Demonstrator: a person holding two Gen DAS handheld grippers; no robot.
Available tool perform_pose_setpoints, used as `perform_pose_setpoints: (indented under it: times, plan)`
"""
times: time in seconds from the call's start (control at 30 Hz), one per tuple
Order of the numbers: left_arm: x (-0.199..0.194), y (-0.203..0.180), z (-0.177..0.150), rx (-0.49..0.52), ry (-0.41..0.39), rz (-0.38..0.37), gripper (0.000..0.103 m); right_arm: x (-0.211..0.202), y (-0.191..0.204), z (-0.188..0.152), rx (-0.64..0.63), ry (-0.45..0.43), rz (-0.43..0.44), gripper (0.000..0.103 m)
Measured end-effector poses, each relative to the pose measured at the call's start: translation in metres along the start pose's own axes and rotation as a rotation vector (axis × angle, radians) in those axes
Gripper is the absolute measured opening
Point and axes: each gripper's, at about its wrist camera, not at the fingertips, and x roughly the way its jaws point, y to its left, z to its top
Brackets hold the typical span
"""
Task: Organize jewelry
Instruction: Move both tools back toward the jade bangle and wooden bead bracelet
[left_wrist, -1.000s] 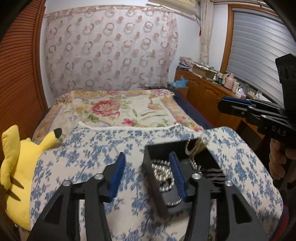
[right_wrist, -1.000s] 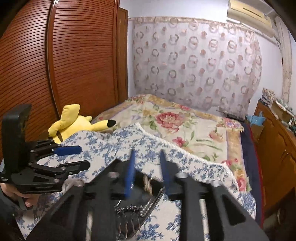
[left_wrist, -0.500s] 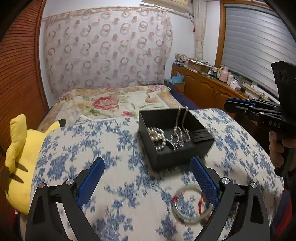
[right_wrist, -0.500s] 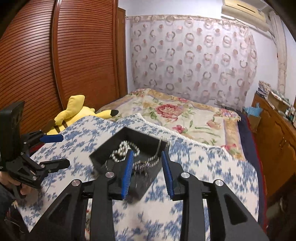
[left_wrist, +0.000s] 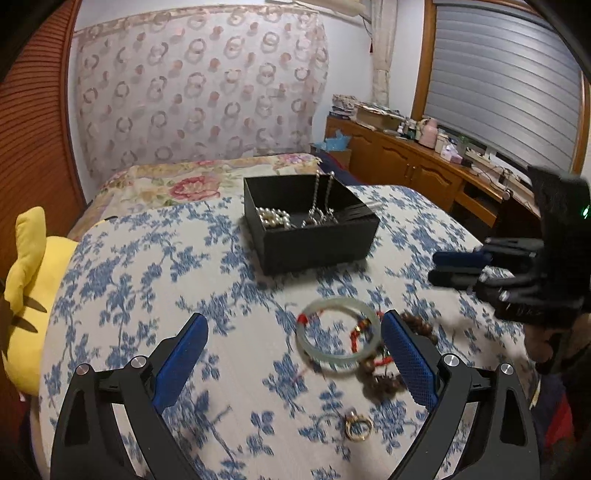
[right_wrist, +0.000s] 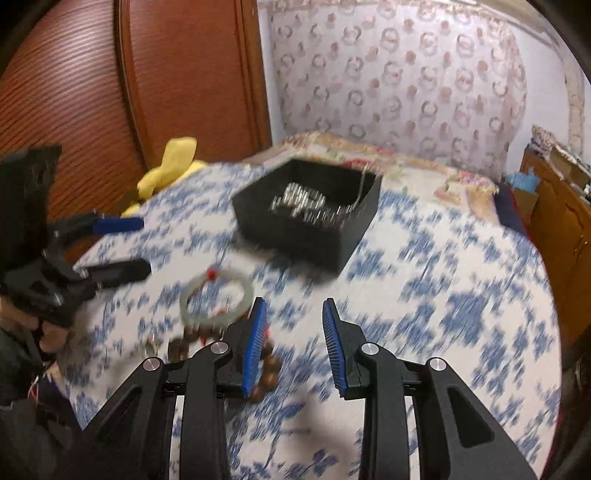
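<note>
My left gripper (left_wrist: 291, 343) stands wide apart, nothing between; my right gripper (right_wrist: 293, 341) is half apart, empty. The pale green jade bangle (left_wrist: 338, 341) lies on the blue-flowered cloth (left_wrist: 147, 288), near the black square box (left_wrist: 317, 240).

Left gripper (left_wrist: 291, 343) wide open above jade bangle (left_wrist: 338, 336); beads (left_wrist: 384, 380) probably wooden.
</note>
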Motion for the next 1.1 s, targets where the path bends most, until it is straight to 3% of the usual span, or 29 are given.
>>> perform_pose_setpoints:
  times: [0.07,0.23,0.37,0.83,1.1]
  plan:
    - [0.000,-0.001,-0.004,0.000,0.009,-0.003,0.091,0.008,0.003,-0.008,-0.002,0.037,0.007,0.028]
    - [0.004,-0.001,-0.010,-0.007,0.034,-0.009,0.091,0.026,0.010,-0.020,-0.022,0.121,0.013,0.025]
    - [0.012,-0.004,-0.011,0.009,0.066,-0.005,0.091,0.026,0.016,-0.023,-0.040,0.128,-0.003,0.015]
    - [0.046,-0.021,0.000,0.020,0.156,-0.063,0.091,-0.030,0.005,-0.034,0.009,-0.043,-0.087,0.015]
    - [0.072,-0.028,0.006,0.023,0.214,-0.061,0.091,-0.049,-0.001,-0.032,0.040,-0.121,-0.090,0.015]
